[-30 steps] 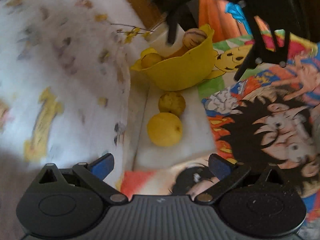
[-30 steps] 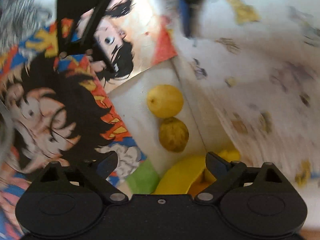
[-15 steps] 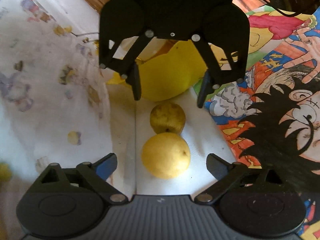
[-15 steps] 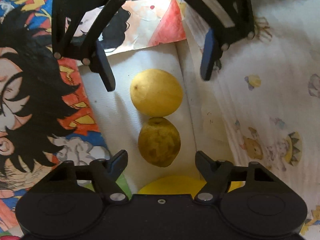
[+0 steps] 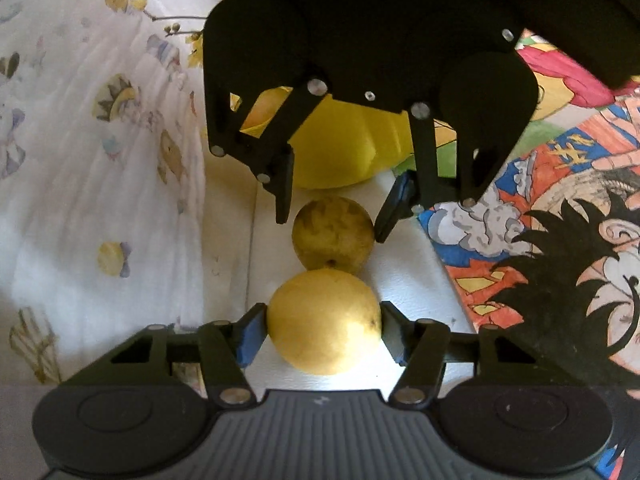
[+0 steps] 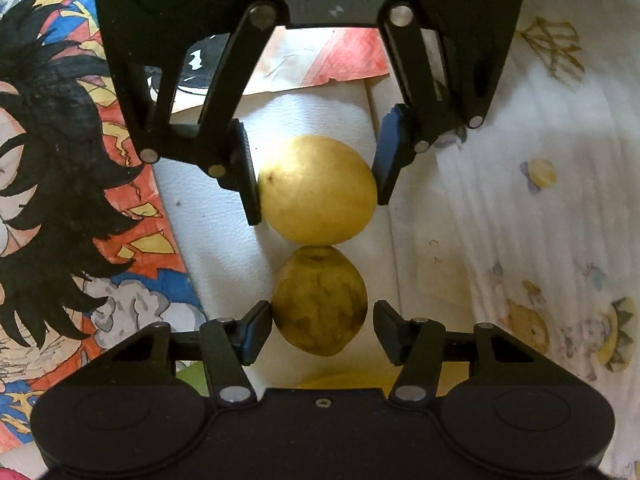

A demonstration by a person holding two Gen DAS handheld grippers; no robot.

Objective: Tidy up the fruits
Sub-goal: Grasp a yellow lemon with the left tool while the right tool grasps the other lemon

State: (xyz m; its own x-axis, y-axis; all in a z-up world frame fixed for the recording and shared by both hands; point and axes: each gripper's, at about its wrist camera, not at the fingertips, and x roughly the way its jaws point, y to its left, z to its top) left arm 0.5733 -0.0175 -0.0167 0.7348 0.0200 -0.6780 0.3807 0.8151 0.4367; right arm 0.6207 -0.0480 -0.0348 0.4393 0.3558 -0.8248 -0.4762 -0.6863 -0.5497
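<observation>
A smooth yellow fruit [image 5: 324, 320] and a duller, brown-spotted fruit [image 5: 333, 234] lie touching on a white surface, the spotted one at 12 o'clock of the smooth one. A yellow bowl [image 5: 340, 148] stands further at 12 o'clock.

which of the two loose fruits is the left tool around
The smooth, bright yellow fruit, between the left tool's pads. The duller, brown-mottled fruit, closer to the yellow bowl, sits in the right tool instead.

We had both wrist cameras looking steeply down, close in, facing each other across the white pad [image 5: 404, 264]; each saw the same two fruits [image 6: 316, 188] touching mid-pad, and the opposite gripper [image 5: 328, 216] too.
</observation>
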